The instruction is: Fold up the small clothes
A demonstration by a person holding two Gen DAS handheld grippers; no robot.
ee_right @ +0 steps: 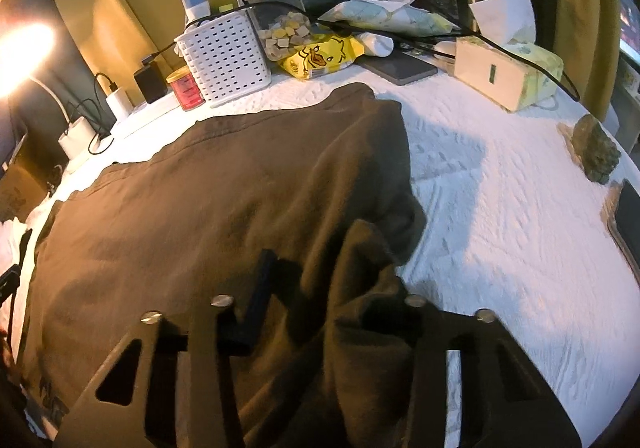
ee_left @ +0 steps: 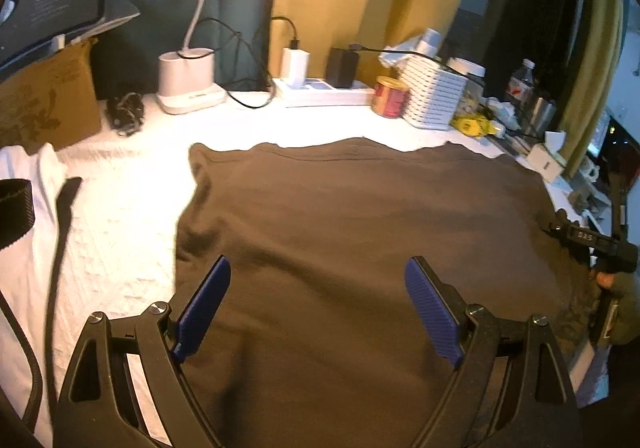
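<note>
A dark brown garment (ee_left: 360, 232) lies spread on the white textured cloth (ee_left: 132, 216). My left gripper (ee_left: 318, 306) hovers just above its near left part, blue fingers (ee_left: 208, 304) wide open and empty. In the right wrist view the same garment (ee_right: 224, 200) fills the middle. My right gripper (ee_right: 320, 288) is at its right edge, where a raised fold of cloth (ee_right: 368, 268) bunches between the jaws and covers the right finger. Only the left dark finger (ee_right: 260, 288) shows. The right gripper also shows at the far right of the left wrist view (ee_left: 600, 248).
Along the back stand a lamp base (ee_left: 186, 84), power strip (ee_left: 320, 90), red tin (ee_left: 390, 96), white basket (ee_right: 226, 56), yellow snack bag (ee_right: 320, 56) and tissue box (ee_right: 508, 76). A cardboard box (ee_left: 44, 100) stands far left. A white garment (ee_left: 24, 248) lies left.
</note>
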